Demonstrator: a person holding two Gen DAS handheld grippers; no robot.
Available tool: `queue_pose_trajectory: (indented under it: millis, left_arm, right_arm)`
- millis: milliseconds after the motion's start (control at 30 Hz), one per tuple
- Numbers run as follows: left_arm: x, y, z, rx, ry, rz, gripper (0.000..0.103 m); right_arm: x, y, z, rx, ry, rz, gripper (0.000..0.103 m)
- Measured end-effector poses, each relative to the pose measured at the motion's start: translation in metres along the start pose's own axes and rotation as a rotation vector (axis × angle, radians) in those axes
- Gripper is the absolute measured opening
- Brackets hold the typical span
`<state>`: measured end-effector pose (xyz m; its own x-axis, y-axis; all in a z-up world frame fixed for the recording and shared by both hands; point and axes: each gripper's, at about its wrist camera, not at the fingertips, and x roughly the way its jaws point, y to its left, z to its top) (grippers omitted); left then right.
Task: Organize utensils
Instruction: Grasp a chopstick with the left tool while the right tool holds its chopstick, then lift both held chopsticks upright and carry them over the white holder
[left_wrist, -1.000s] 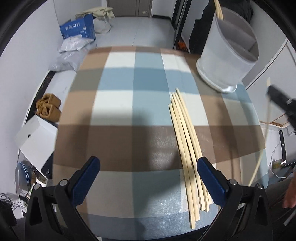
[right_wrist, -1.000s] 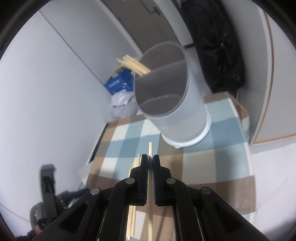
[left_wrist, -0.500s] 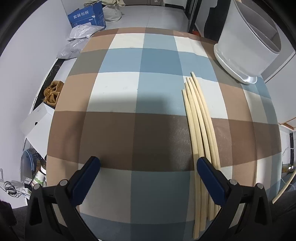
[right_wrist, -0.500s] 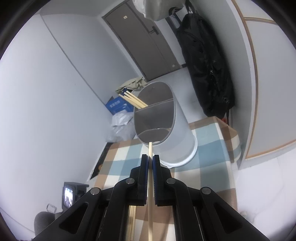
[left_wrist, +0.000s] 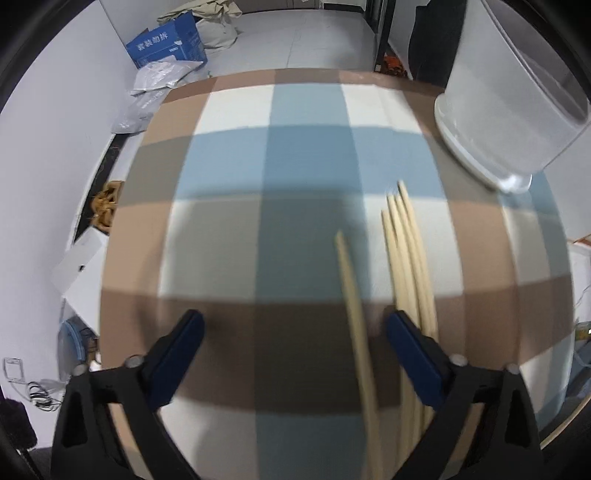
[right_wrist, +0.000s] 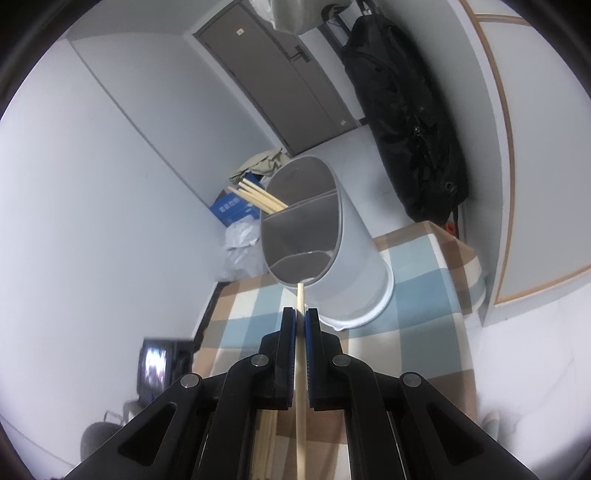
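Over the checked tablecloth (left_wrist: 258, 184), my left gripper (left_wrist: 295, 319) points steeply down and its jaws are closing. A single wooden chopstick (left_wrist: 354, 314) lies between them near the right finger (left_wrist: 410, 350), with no pad pressing on it. A bundle of several chopsticks (left_wrist: 410, 258) lies just outside that finger. The grey divided utensil holder (left_wrist: 509, 103) stands at the far right. My right gripper (right_wrist: 300, 314) is shut on one chopstick (right_wrist: 300, 295), whose tip is at the near rim of the holder (right_wrist: 351, 266). Several chopsticks (right_wrist: 258, 197) lean in its far left compartment.
On the floor beyond the table are a blue carton (left_wrist: 166, 42) and plastic bags (left_wrist: 155, 81). A white box (left_wrist: 81, 258) lies left of the table. A black bag (right_wrist: 406, 129) hangs on the wall behind the holder, beside a grey door (right_wrist: 277, 74).
One chopstick now lies apart from the bundle, between the left jaws, which have narrowed. The right gripper has carried its chopstick up from over the table to the holder's rim.
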<state>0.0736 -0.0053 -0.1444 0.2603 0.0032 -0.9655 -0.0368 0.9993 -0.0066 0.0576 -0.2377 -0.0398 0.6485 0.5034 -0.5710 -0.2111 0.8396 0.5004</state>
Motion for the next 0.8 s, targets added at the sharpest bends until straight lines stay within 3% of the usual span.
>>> queue_pose_trajectory:
  millis: [100,167,233,267,467,567,800]
  left_arm:
    - [0.000,-0.002,0.006,-0.016,-0.004,-0.020,0.071]
    - [-0.002,-0.005,0.006,0.007,-0.013,-0.030,0.050]
    - [-0.004,-0.012,0.004,0.036,-0.022,-0.040,0.011]
    - [-0.003,-0.013,0.003,0.046,-0.026,-0.043,0.004]
    - [-0.010,-0.004,0.001,0.002,-0.050,-0.084,0.001]
    - [-0.026,0.000,0.001,-0.041,-0.102,-0.114,0.001]
    - [-0.097,0.010,-0.021,-0.071,-0.387,-0.187,0.001]
  right_arm:
    - [0.003,0.001,0.001,-0.008,0.005,0.007,0.004]
    - [0.005,0.001,0.002,-0.017,0.008,0.006,0.004]
    - [0.007,0.000,0.002,-0.017,0.013,0.006,0.004]
    - [0.008,-0.001,0.002,-0.015,0.017,0.005,0.004]
    - [0.010,-0.002,0.000,-0.013,0.024,0.002,0.004]
    - [0.008,0.001,-0.001,-0.025,0.018,0.006,0.004]
    - [0.004,0.017,-0.008,-0.088,-0.005,0.007,0.004]
